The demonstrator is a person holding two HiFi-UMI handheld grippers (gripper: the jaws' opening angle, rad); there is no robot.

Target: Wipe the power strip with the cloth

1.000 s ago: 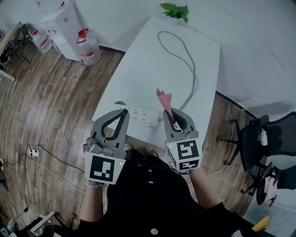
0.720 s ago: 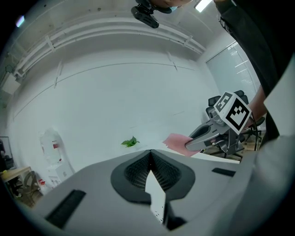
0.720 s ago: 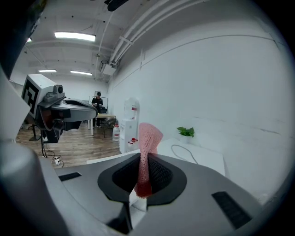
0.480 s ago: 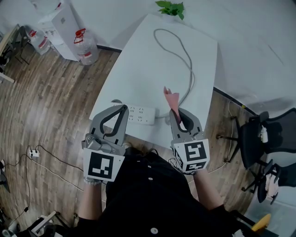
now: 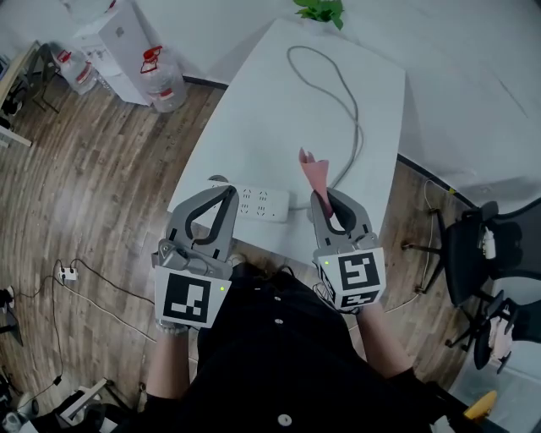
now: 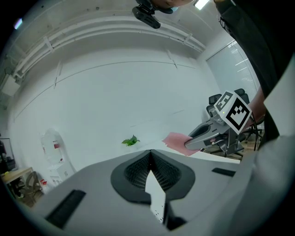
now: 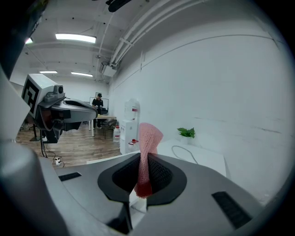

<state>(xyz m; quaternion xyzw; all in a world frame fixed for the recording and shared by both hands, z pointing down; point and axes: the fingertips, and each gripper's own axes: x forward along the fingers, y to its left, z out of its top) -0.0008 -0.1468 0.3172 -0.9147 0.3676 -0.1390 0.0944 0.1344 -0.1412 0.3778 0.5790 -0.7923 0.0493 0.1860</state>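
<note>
— How are the tools held?

— The left gripper (image 5: 226,194) is seen with its jaws pressed together and nothing between them. The right gripper (image 5: 319,200) is clamped on the pink cloth (image 5: 312,172), most of which is left standing free above the jaws.

— And where is the power strip to be found?

— The power strip (image 5: 260,204) is laid flat at the near edge of the table (image 5: 279,118), between the two grippers, with its long axis run left to right along that edge. Its right end is seen just left of the right gripper's tips. Its left end is overlapped by the left gripper. Contact cannot be told.

— What is the coming move thought to need?

— The cloth would have to be tipped down and carried leftward along the strip.

— And beyond?

— A grey cable (image 5: 347,106) is looped from the strip's right end up the table toward a plant (image 5: 321,10).
</note>
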